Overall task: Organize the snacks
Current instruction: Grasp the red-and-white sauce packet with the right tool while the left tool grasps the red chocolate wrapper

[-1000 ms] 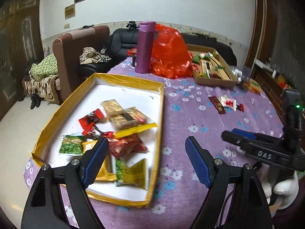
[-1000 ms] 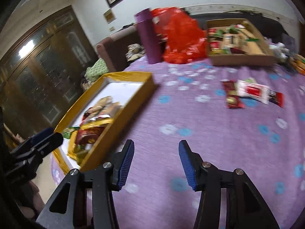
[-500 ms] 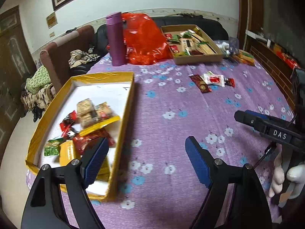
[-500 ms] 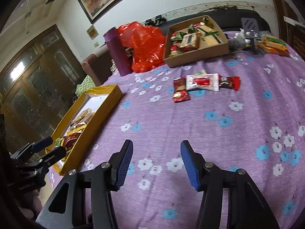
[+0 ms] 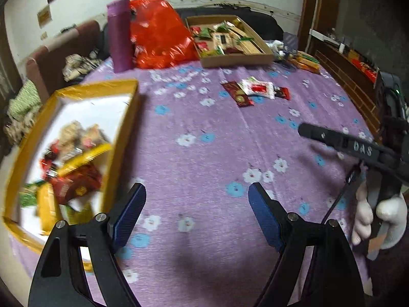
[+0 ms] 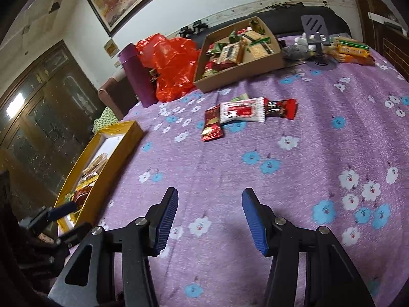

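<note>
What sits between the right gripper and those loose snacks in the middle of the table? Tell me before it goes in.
Nothing visible. The right gripper is open, with only bare purple tablecloth between it and the loose snacks. The cardboard box and orange bag stand beyond them.

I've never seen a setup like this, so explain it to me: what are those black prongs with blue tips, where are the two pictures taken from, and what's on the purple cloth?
The prongs are hand-held grippers, one in each of a person's hands, each carrying a forward-looking fisheye camera. One picture looks along the left gripper, the other along the right gripper. Both are open and hold nothing. On the flowered purple tablecloth lie a yellow-rimmed box with snacks inside, a few loose snack packets, a cardboard box of more snacks, a red plastic bag and a purple bottle.
</note>
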{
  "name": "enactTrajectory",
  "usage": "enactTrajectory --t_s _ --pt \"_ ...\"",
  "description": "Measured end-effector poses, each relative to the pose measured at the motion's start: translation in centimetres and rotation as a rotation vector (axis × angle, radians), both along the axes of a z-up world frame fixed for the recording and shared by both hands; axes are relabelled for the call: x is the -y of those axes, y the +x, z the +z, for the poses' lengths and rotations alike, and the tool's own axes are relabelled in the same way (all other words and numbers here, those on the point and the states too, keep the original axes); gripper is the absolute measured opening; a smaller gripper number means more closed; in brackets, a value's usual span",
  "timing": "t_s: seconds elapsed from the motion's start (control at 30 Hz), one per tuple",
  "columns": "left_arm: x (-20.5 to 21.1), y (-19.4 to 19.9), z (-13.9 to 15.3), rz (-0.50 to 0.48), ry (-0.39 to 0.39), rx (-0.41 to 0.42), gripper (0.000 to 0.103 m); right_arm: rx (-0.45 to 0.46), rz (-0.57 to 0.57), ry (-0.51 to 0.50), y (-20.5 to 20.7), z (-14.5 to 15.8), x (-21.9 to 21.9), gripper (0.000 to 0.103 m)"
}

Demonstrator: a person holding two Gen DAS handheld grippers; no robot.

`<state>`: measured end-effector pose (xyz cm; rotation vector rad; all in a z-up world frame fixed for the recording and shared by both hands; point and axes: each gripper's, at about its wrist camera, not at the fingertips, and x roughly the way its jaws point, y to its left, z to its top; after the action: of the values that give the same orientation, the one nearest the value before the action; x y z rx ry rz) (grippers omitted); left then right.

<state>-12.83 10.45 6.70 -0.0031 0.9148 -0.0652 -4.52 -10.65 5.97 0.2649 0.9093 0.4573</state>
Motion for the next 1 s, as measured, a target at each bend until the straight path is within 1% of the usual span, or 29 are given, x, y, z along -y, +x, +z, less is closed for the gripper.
enactTrajectory --t_s 0.07,0.23,0.33,0.4,0.47,0.63,0.7,0.77,0.83,0.87,0.9,0.93,0.97,1.0 --pt "0.2 0.4 -1.0 -0.015 -0.054 -0.022 0.083 -0.011 -0.018 -0.008 0.9 -0.1 0.6 0.055" --pt "1.3 0.9 -2.5 -0.054 -0.083 -0.036 0.083 -0.044 -0.066 -0.026 4.0 -0.8 2.1 0.056" --pt "1.8 1.3 -3.3 -0.079 -0.117 -0.052 0.083 -0.045 -0.067 -0.039 6.0 -1.1 2.0 0.056" --pt "2.1 1.6 -4.1 -0.094 -0.139 -0.070 0.083 -0.030 -0.060 -0.054 7.7 -0.9 1.4 0.056" --pt "2.2 2.0 -4.9 -0.098 -0.156 -0.095 0.083 0.004 -0.054 -0.074 9.8 -0.4 0.3 0.056" --pt "2.2 1.9 -4.8 -0.105 -0.167 -0.080 0.084 0.046 -0.043 -0.162 14.7 -0.2 -2.8 0.057" --pt "2.1 1.8 -4.9 -0.112 -0.178 -0.077 0.088 0.043 -0.048 -0.204 16.3 -0.7 -3.7 0.057" --pt "2.2 1.8 -4.9 -0.118 -0.185 -0.076 0.091 0.001 -0.028 -0.208 17.6 -1.7 -4.3 0.057" --pt "2.2 1.9 -4.9 -0.127 -0.191 -0.077 0.093 -0.071 0.038 -0.183 17.8 -2.7 -4.9 0.056" --pt "2.2 1.9 -4.9 -0.129 -0.195 -0.077 0.094 -0.109 0.078 -0.155 17.5 -3.1 -5.0 0.055" --pt "2.1 1.9 -4.9 -0.131 -0.201 -0.075 0.095 -0.149 0.120 -0.113 17.1 -3.4 -5.1 0.055" --pt "2.1 1.9 -4.9 -0.134 -0.211 -0.075 0.096 -0.199 0.192 -0.032 16.1 -3.5 -5.1 0.054" --pt "2.0 1.8 -4.9 -0.138 -0.225 -0.075 0.098 -0.235 0.243 0.028 15.4 -3.4 -5.1 0.053" --pt "1.9 2.0 -4.9 -0.142 -0.235 -0.076 0.100 -0.251 0.266 0.068 14.8 -3.3 -4.8 0.053"
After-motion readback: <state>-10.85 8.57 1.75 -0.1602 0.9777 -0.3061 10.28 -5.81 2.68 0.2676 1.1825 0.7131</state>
